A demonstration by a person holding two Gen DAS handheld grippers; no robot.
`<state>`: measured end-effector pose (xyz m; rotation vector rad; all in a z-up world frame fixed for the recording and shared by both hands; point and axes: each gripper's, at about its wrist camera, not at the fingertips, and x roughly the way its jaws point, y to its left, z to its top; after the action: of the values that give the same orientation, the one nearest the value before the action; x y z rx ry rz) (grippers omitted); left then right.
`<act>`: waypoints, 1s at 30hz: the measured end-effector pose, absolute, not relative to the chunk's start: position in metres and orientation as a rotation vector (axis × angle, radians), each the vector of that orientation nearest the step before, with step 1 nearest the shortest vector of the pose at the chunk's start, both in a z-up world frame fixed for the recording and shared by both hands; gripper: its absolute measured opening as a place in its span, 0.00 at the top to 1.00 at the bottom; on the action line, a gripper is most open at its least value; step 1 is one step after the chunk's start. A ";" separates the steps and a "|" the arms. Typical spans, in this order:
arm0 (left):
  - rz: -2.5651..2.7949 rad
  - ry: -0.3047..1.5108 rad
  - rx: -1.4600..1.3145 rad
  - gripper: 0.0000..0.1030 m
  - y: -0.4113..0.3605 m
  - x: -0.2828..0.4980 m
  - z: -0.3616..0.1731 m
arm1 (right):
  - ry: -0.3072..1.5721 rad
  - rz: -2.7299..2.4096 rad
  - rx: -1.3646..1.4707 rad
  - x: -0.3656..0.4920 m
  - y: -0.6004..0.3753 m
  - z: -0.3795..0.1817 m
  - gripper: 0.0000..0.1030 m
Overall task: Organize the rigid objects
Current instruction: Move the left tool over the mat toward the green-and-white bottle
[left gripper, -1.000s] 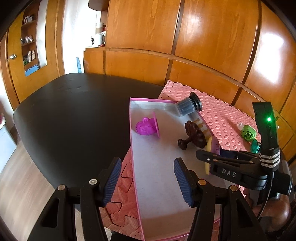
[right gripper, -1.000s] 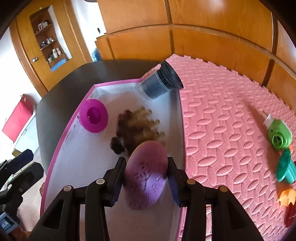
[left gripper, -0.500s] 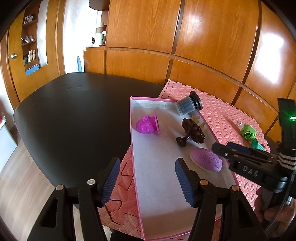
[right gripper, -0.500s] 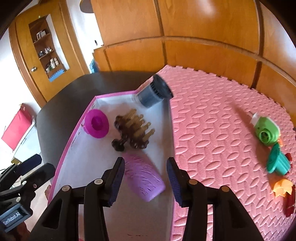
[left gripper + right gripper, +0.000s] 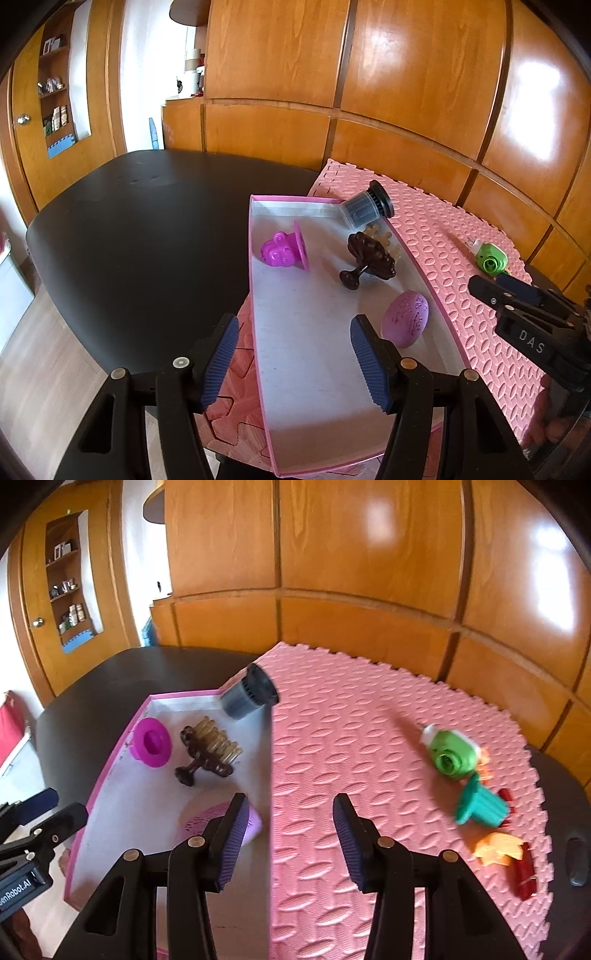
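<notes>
My right gripper [image 5: 288,834] has jaws spread partway with nothing between them, only pink foam mat [image 5: 369,738] showing in the gap at lower centre of the right wrist view. Out from it, the lilac egg-shaped plastic piece [image 5: 221,821] lies just left of my left finger, inside the shallow pink-rimmed tray [image 5: 110,760], so that one looks placed.

What's left sits to the right of the frame: a green round plastic toy with a white nozzle [image 5: 450,755] at middle right, a teal ribbed plastic cup-shaped piece [image 5: 480,808] just below it, then orange [image 5: 496,849] and red [image 5: 522,877] bits lower right. The green toy lies up and right of the claw, its long axis running upper left to lower right.

My left gripper [image 5: 291,358] is also partway open and empty, hovering over the tray's near end at lower centre of its view. The right gripper is much nearer the leftovers, so I judge the next pick is its job.
</notes>
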<state>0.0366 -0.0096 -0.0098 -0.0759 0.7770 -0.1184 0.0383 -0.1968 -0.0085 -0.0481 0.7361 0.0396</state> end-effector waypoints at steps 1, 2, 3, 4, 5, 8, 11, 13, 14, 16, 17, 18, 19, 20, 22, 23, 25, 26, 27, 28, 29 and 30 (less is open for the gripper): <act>-0.120 0.776 -0.072 0.38 -0.011 0.036 -0.009 | 0.731 0.034 -0.052 0.036 -0.198 -0.007 0.54; -0.122 0.776 -0.067 0.38 -0.013 0.036 -0.009 | 0.724 0.026 -0.059 0.034 -0.200 -0.005 0.54; -0.124 0.775 -0.063 0.38 -0.014 0.036 -0.009 | 0.717 0.018 -0.068 0.032 -0.201 -0.004 0.54; -0.126 0.774 -0.059 0.38 -0.016 0.036 -0.008 | 0.713 0.013 -0.074 0.030 -0.202 -0.003 0.54; -0.127 0.773 -0.054 0.38 -0.018 0.035 -0.008 | 0.708 0.008 -0.084 0.028 -0.202 -0.002 0.54; -0.132 0.773 -0.043 0.38 -0.023 0.034 -0.007 | 0.693 -0.011 -0.112 0.022 -0.203 0.000 0.54; -0.138 0.774 -0.030 0.38 -0.028 0.033 -0.006 | 0.688 -0.032 -0.144 0.019 -0.205 0.002 0.54; -0.140 0.775 -0.024 0.37 -0.030 0.033 -0.006 | 0.683 -0.042 -0.158 0.018 -0.206 0.002 0.54; -0.140 0.775 -0.020 0.37 -0.032 0.032 -0.005 | 0.682 -0.043 -0.158 0.017 -0.208 0.002 0.54; -0.141 0.774 -0.014 0.37 -0.034 0.032 -0.004 | 0.683 -0.045 -0.158 0.017 -0.211 0.002 0.54; -0.142 0.772 -0.010 0.37 -0.036 0.031 -0.004 | 0.682 -0.046 -0.157 0.016 -0.212 0.003 0.54; -0.143 0.770 -0.006 0.37 -0.037 0.031 -0.003 | 0.681 -0.047 -0.155 0.016 -0.214 0.003 0.54; -0.145 0.768 -0.002 0.37 -0.039 0.031 -0.001 | 0.680 -0.049 -0.157 0.015 -0.216 0.003 0.54; -0.147 0.766 0.002 0.37 -0.040 0.031 0.000 | 0.678 -0.051 -0.158 0.015 -0.218 0.003 0.54; -0.152 0.762 0.007 0.37 -0.044 0.031 0.002 | 0.673 -0.056 -0.157 0.014 -0.223 0.005 0.54; -0.154 0.761 0.009 0.37 -0.046 0.031 0.002 | 0.669 -0.060 -0.152 0.014 -0.226 0.007 0.54; -0.161 0.760 0.016 0.37 -0.049 0.031 0.003 | 0.663 -0.068 -0.146 0.013 -0.231 0.010 0.54; -0.165 0.761 0.022 0.37 -0.052 0.031 0.003 | 0.658 -0.073 -0.144 0.012 -0.234 0.011 0.54; -0.167 0.762 0.025 0.37 -0.053 0.031 0.003 | 0.655 -0.076 -0.141 0.012 -0.236 0.012 0.54; -0.170 0.762 0.028 0.37 -0.055 0.031 0.003 | 0.652 -0.080 -0.140 0.011 -0.239 0.013 0.54; -0.173 0.763 0.032 0.37 -0.057 0.031 0.003 | 0.651 -0.083 -0.138 0.011 -0.241 0.014 0.54; -0.176 0.762 0.034 0.37 -0.059 0.031 0.003 | 0.652 -0.085 -0.137 0.011 -0.243 0.014 0.54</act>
<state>0.0312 -0.0590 0.0033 0.0345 0.7625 -0.1760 0.0111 -0.2428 0.0144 -0.1367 0.6517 -0.0847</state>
